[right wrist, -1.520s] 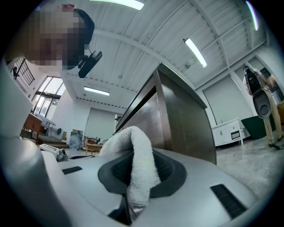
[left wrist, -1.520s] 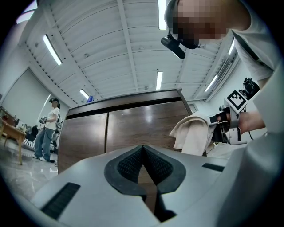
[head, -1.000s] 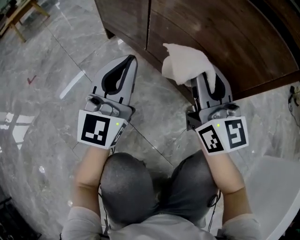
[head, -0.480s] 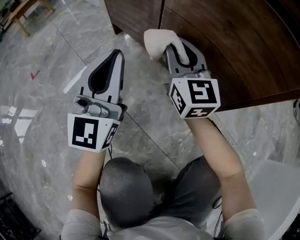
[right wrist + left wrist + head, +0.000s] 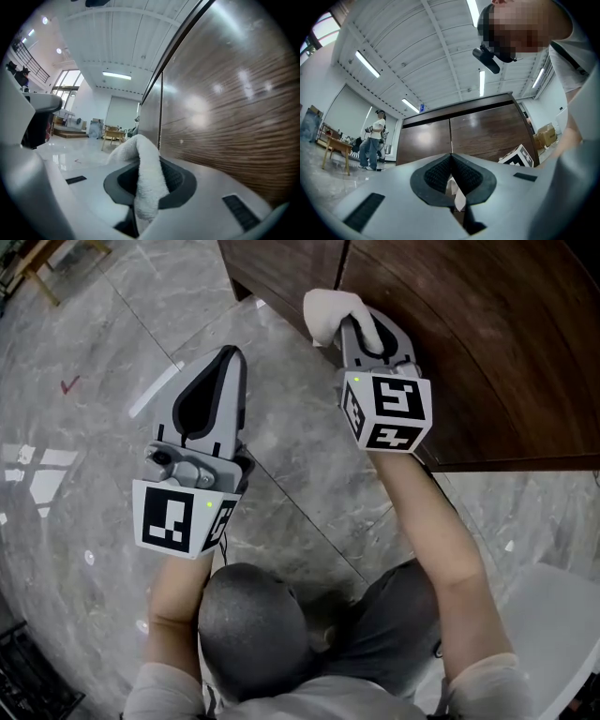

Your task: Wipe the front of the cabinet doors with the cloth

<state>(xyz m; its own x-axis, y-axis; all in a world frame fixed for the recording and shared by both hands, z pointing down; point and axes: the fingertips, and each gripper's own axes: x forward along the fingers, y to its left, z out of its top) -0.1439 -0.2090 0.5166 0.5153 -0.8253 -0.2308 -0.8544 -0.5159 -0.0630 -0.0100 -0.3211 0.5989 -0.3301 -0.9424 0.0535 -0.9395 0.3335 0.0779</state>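
Observation:
A white terry cloth (image 5: 326,311) is bunched in my right gripper (image 5: 354,326), which is shut on it. The cloth presses on the lower part of the dark brown wooden cabinet doors (image 5: 469,324), by the seam between the two doors (image 5: 341,268). In the right gripper view the cloth (image 5: 145,183) folds over the shut right gripper (image 5: 150,161), with the wood-grain door (image 5: 225,112) close on the right. My left gripper (image 5: 231,354) hovers over the floor left of the cabinet, shut, with nothing in it. The left gripper view looks past the shut left gripper (image 5: 451,155) at both doors (image 5: 478,133).
Grey marble floor (image 5: 103,427) spreads under and left of me. A wooden table (image 5: 37,268) stands far left. A white object (image 5: 553,615) lies at lower right. In the left gripper view a person (image 5: 372,140) stands by a table (image 5: 337,152), and cardboard boxes (image 5: 543,136) sit right of the cabinet.
My right gripper rolled over and carried the cloth leftward along the door's lower part to the seam. The left gripper stayed shut and barely shifted.

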